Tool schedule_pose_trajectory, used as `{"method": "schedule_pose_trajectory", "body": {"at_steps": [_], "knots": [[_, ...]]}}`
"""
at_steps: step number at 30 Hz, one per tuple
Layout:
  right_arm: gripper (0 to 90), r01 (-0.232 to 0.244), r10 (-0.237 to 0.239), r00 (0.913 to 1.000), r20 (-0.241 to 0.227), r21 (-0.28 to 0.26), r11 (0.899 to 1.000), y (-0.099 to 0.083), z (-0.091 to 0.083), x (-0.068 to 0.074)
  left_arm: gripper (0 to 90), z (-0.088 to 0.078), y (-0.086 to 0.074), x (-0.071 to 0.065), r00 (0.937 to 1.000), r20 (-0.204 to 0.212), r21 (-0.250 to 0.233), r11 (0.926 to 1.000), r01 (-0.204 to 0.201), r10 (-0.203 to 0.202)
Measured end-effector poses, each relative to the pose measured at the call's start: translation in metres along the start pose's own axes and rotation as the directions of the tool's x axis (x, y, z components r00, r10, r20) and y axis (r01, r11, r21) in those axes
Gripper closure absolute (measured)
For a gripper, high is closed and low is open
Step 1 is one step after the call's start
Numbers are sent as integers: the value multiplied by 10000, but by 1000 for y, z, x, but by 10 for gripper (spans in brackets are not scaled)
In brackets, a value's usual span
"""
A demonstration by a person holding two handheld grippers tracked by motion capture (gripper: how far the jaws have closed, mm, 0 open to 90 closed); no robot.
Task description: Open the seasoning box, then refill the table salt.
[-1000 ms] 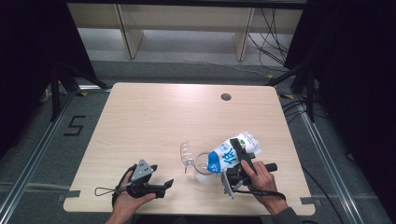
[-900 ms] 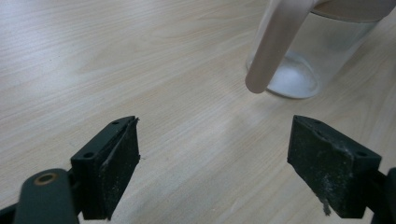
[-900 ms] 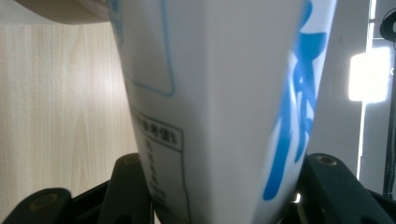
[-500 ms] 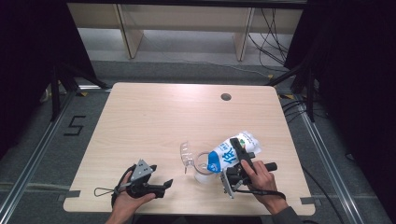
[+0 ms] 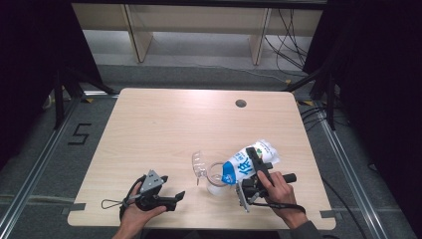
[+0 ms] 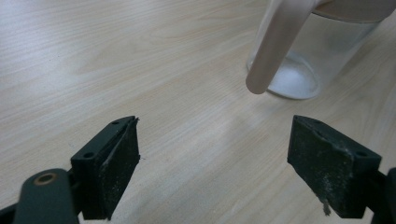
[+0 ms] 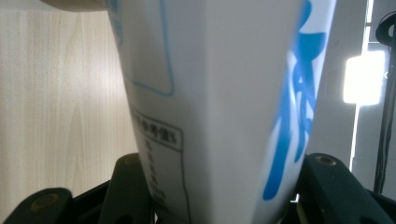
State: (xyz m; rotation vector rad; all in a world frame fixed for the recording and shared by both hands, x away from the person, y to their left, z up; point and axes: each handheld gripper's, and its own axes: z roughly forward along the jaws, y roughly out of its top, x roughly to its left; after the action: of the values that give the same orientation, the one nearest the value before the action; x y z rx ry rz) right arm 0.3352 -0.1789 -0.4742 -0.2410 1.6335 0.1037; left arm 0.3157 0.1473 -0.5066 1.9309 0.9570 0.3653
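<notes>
A white and blue carton (image 5: 240,168) hangs tilted, its top end leaning down over a clear plastic jug (image 5: 215,183) near the table's front edge. My right gripper (image 5: 256,160) is shut on the carton's body, and in the right gripper view the carton (image 7: 219,93) stands pressed between both jaws of that gripper (image 7: 219,198). My left gripper (image 5: 175,197) rests low at the front left, jaws open with nothing between them. In the left gripper view the jug (image 6: 327,56) and its pale handle (image 6: 275,42) stand ahead of that open gripper (image 6: 215,170).
The light wooden table (image 5: 164,124) has a round cable hole (image 5: 241,103) at the back right. Beyond the far edge is grey floor with pale shelf legs (image 5: 137,30). Dark curtains hang on both sides.
</notes>
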Motion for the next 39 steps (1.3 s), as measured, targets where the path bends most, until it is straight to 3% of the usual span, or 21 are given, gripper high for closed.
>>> {"method": "schedule_pose_trajectory", "body": {"at_steps": [2, 4, 5, 7, 11, 12, 13, 17, 18, 20, 21, 24, 25, 27, 34, 35, 39], "knots": [[545, -495, 495, 9988, -61, -34, 9988, -1, 1, 4, 162, 0, 0, 0, 10000, 9, -8, 10000, 41, -41], [545, -414, 414, 9991, -44, 29, 9991, 0, 1, 4, 162, 0, 0, 0, 9998, 7, -77, 9998, 180, -180], [545, -128, 128, 9999, -17, 35, 9999, 0, 0, 2, 162, 0, 0, -1, 9998, -45, -66, 9998, 197, -197], [549, -371, 372, 9993, -97, 19, 9993, 0, 1, 5, 162, 0, 0, -1, 9999, -29, -9, 9999, 112, -112], [551, -323, 322, 9994, -95, -9, 9995, 0, 1, 4, 162, -1, 0, -1, 10000, 39, -49, 10000, -18, 18], [552, -655, 656, 9978, -79, 149, 9977, 1, 0, 6, 162, -1, -1, 0, 9999, 22, -75, 9998, 158, -158], [552, -655, 656, 9978, -79, 149, 9977, 1, 0, 6, 162, -1, -1, 0, 9999, 22, -75, 9998, 158, -158], [557, -451, 451, 9990, -44, 5, 9990, 0, 1, 5, 162, -1, 0, -1, 10000, 23, -73, 9999, 96, -95], [558, -68, 68, 10000, 19, -21, 10000, 0, 0, 2, 162, 0, 1, -1, 10000, 68, -56, 10000, -55, 56], [558, 178, -178, 9998, 47, -71, 9998, 0, 0, 0, 162, 0, 0, -2, 10000, 39, -60, 10000, 24, -24], [558, -590, 590, 9982, -47, 21, 9983, -1, 1, 6, 162, 0, 1, -2, 10000, 43, -50, 10000, -27, 27], [560, -431, 431, 9991, -14, 9, 9991, -1, 1, 5, 162, 0, 0, -2, 9999, 99, -59, 9999, 112, -112], [560, -3, 3, 10000, 46, -98, 10000, 0, 1, 2, 162, 0, 0, -2, 9999, 90, -65, 9999, 114, -113], [561, -118, 117, 9999, 37, 84, 9999, 0, -1, 2, 162, 0, 1, -2, 10000, 63, -53, 10000, -45, 46], [563, -70, 70, 10000, 13, 126, 9999, 0, -1, 2, 162, 0, 1, -2, 10000, 78, -70, 10000, -54, 55], [564, -641, 642, 9979, -49, 194, 9978, -1, -1, 7, 162, 0, 1, -2, 9999, 76, -56, 10000, -70, 70], [564, -611, 612, 9981, -44, 185, 9980, 0, -1, 6, 162, 0, 1, -2, 10000, 84, -72, 10000, -8, 9]]}}
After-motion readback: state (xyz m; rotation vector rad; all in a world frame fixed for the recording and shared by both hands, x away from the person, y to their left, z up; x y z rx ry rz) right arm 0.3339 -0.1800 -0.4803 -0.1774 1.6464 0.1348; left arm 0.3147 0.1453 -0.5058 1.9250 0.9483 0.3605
